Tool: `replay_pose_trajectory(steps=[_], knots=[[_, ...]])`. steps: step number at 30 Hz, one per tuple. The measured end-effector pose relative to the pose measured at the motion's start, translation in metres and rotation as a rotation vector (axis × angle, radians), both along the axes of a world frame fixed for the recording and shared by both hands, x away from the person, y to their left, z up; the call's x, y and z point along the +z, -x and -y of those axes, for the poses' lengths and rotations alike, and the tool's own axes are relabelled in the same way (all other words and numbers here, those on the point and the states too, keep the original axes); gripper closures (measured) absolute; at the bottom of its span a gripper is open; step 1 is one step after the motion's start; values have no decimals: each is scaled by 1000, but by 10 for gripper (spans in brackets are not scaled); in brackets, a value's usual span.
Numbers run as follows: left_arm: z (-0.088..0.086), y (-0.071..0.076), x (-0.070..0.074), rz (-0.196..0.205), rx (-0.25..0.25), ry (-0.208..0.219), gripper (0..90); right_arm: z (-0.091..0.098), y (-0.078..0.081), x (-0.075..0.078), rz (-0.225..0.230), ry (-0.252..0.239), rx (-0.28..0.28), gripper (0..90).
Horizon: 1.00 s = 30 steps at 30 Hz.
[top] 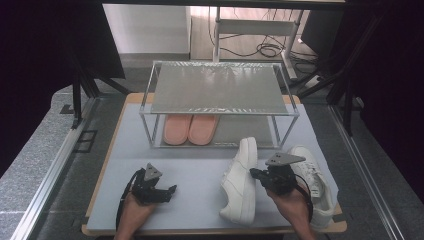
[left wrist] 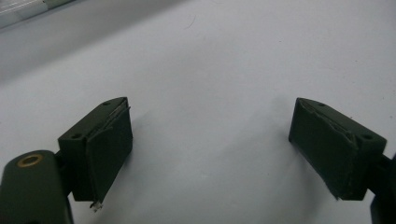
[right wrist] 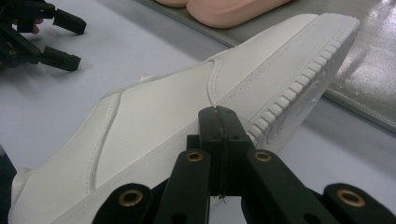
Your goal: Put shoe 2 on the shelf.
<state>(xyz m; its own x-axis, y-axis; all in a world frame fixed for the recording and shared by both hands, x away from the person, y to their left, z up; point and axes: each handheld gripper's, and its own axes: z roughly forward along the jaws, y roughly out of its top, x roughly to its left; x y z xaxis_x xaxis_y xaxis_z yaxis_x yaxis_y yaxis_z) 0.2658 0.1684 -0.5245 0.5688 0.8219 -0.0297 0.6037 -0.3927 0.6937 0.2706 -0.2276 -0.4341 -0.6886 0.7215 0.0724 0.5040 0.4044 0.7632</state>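
Left hand-held gripper (top: 172, 190): jaws wide apart, nothing between them, low over the bare counter (top: 195, 172).
White sneaker (top: 241, 182): tipped on its side on the counter, before the shoe rack (top: 217, 90).
Right hand-held gripper (top: 253, 173): jaws pressed together, tips against the sneaker's sole edge.

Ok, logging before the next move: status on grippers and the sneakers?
Left gripper open, empty. Right gripper shut, against the tipped sneaker. Second sneaker flat at the right. Rack ahead, pink slippers inside.

lab/test rig | alu frame rails (top: 45, 175), blk curtains (top: 30, 60), floor cables (top: 265, 49)
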Motion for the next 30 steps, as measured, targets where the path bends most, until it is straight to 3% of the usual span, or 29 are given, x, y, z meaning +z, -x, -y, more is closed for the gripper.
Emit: replay_pose_trajectory(steps=[18,30], knots=[[0,0,0,0,0,0,135,10,7,1,9,16,-46,900],[0,0,0,0,1,1,135,29,14,0,-3,31,-107,900]])
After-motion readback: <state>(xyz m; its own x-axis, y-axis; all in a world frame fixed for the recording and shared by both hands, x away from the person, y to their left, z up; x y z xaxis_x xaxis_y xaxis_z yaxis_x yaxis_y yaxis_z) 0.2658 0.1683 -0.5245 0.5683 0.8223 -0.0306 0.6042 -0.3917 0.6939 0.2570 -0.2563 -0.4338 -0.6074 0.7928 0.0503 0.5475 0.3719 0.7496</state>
